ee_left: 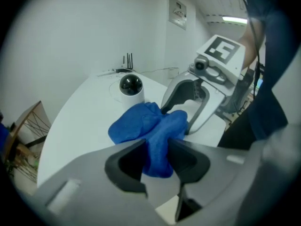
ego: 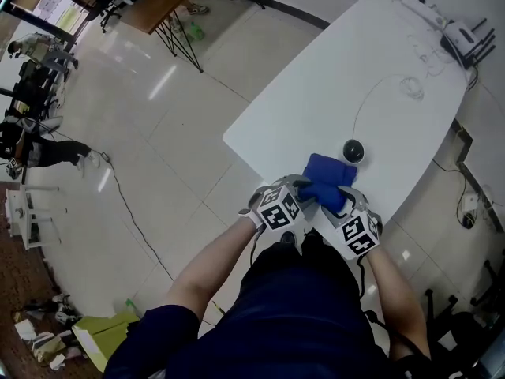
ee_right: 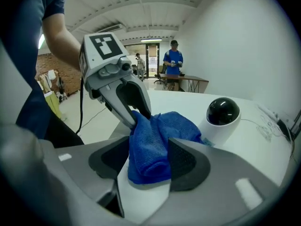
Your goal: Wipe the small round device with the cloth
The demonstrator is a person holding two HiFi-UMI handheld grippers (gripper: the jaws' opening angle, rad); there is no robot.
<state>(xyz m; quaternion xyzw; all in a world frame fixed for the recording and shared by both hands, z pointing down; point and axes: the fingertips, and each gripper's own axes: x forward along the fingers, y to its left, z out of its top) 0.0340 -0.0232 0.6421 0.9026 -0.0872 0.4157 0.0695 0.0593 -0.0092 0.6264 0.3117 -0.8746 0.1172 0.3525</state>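
Small round device (ego: 353,150), white base with a black dome, a dome camera by the look. It stands upright on the white desk (ego: 316,101), near the edge closest to the person. A thin cable (ego: 371,93) runs from it up the desk.

Blue cloth (ego: 327,178), bunched, lies on the desk just beside the device on the person's side. In the right gripper view its far edge reaches the device's base (ee_right: 222,117).

Left hand-held gripper (ee_left: 157,157): one end of the cloth (ee_left: 150,126) is pinched between its pads, and the fabric narrows there. It is gripping the cloth.

Right hand-held gripper (ee_right: 149,161): jaws apart, with a rolled fold of cloth (ee_right: 160,135) sitting between the pads. The fold looks puffy and not squeezed, so this one is not clamped.

The two hand-held grippers face each other across the cloth, tips close together, at the desk's near edge.

At the desk's far end is a white router (ego: 461,42) with antennas. Two people (ee_right: 174,62) stand far back in the room.
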